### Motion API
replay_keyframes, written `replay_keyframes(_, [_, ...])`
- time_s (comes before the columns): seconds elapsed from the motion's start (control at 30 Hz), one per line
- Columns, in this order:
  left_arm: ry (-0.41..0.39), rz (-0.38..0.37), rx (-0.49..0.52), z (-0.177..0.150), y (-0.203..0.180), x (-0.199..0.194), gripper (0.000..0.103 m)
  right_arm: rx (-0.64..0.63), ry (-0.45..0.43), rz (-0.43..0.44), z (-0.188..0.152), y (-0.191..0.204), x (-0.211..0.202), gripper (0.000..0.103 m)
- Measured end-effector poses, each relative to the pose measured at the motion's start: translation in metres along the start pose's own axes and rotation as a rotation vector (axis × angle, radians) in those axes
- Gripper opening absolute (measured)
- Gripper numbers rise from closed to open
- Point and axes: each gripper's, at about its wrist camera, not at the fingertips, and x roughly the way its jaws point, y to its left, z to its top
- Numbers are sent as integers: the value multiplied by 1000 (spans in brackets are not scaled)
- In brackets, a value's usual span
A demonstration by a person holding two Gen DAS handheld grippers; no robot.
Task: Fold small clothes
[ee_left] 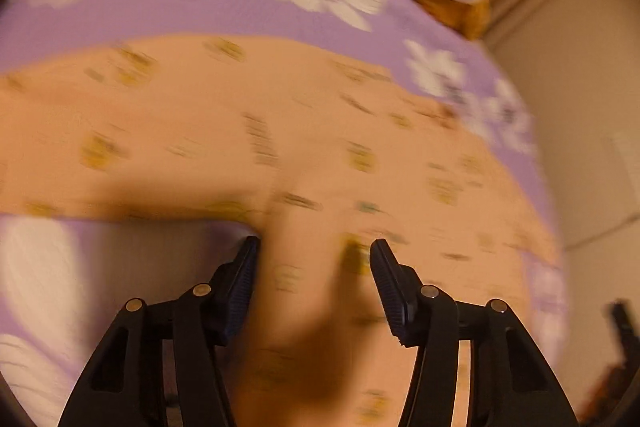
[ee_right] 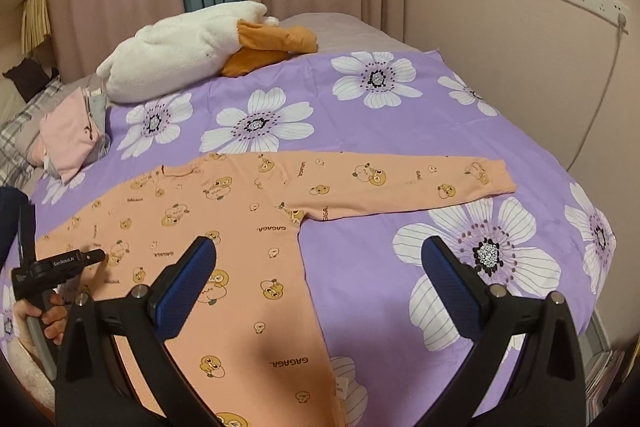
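Peach top (ee_right: 224, 227) with the duck print is lying flat and unfolded on the purple flowered bedspread (ee_right: 360, 115), body running toward six o'clock and one long sleeve (ee_right: 400, 183) reaching out toward three o'clock, so folding of this piece is not showing any progress yet. At about ten o'clock a small stack of pink folded clothes (ee_right: 72, 139) is sitting near a white plush toy (ee_right: 180, 51), which I take to be pieces already done.

On the left, the left gripper (ee_left: 314, 255) is hanging low over the cloth near the near-side sleeve, its fingers (ee_left: 244, 283) partly apart and straddling a strip of fabric; the view is blurring, and I cannot tell whether the tips are touching it. The hand (ee_right: 44, 311) gripping its handle is showing at eight o'clock in the right view.

On the right, the right gripper (ee_right: 320, 255) is hovering above the garment's right edge, its fingers (ee_right: 188, 287) spread wide, holding nothing, pointing toward the outstretched sleeve.
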Motion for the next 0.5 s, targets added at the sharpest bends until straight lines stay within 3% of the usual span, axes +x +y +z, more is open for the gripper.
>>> replay_keyframes(0.1, [-15,-79,-103,-1,15,4,36,3,-13,-22,1,-4,2,103])
replay_keyframes(0.13, [-24,-95,-132,-1,21,5,23,10,-18,-24,2,-8,2,103])
replay_keyframes(0.2, [-26,-99,-196,-1,35,8,9,49,-21,-15,9,-27,7,103])
replay_keyframes(0.3, [-28,-168,-222,-1,44,12,9,226,-1,-15,23,-86,27,103])
replay_keyframes(0.43, [-76,-70,-124,-6,25,8,9,587,67,65,22,-194,69,102])
replay_keyframes(0.5, [-97,-41,-85,-11,23,3,9,685,88,109,17,-231,88,99])
